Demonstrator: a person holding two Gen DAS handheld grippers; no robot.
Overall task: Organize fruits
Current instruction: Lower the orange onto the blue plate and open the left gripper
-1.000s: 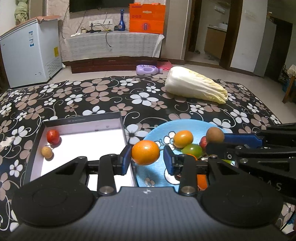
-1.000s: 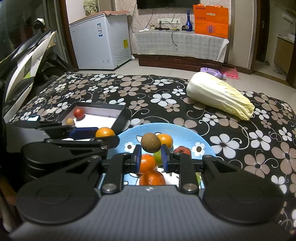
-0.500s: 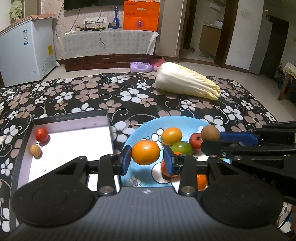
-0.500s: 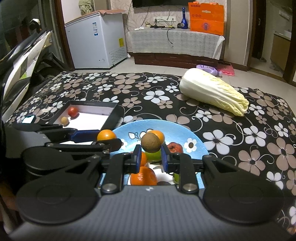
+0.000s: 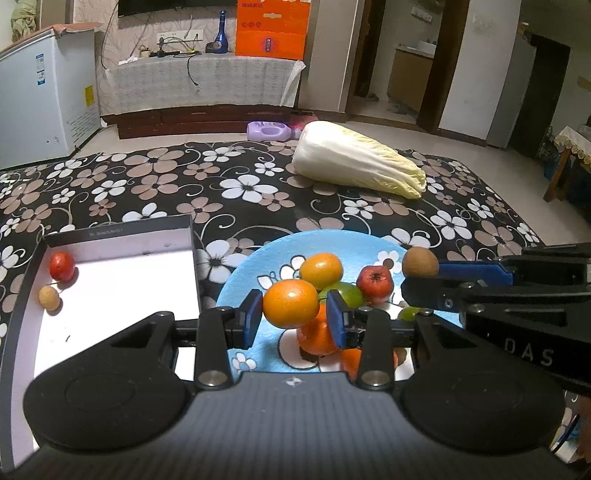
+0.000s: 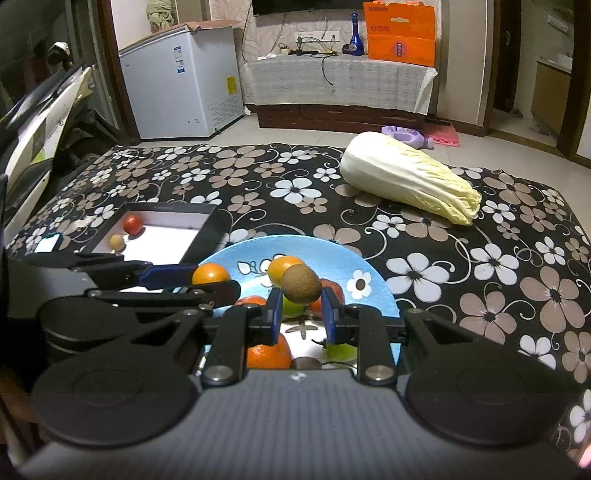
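Observation:
My left gripper (image 5: 291, 318) is shut on an orange (image 5: 290, 303) and holds it above the left part of the blue plate (image 5: 258, 266). My right gripper (image 6: 300, 314) is shut on a brown kiwi (image 6: 301, 284) above the same plate (image 6: 373, 295). On the plate lie another orange (image 5: 320, 270), a red fruit (image 5: 375, 279), a green fruit (image 5: 347, 293) and more oranges underneath. The white box (image 5: 122, 280) to the left holds a red fruit (image 5: 61, 266) and a small tan fruit (image 5: 49, 297).
A napa cabbage (image 5: 354, 162) lies at the back right of the floral tablecloth (image 5: 147, 192). Beyond the table are a white freezer (image 6: 181, 85), a covered cabinet (image 5: 199, 85) with an orange box (image 5: 272, 29), and a purple bottle (image 5: 267, 131) on the floor.
Both grippers have pulled back and risen a little with their fruit still held. The left gripper has shifted right, from beside the box edge to over the plate.

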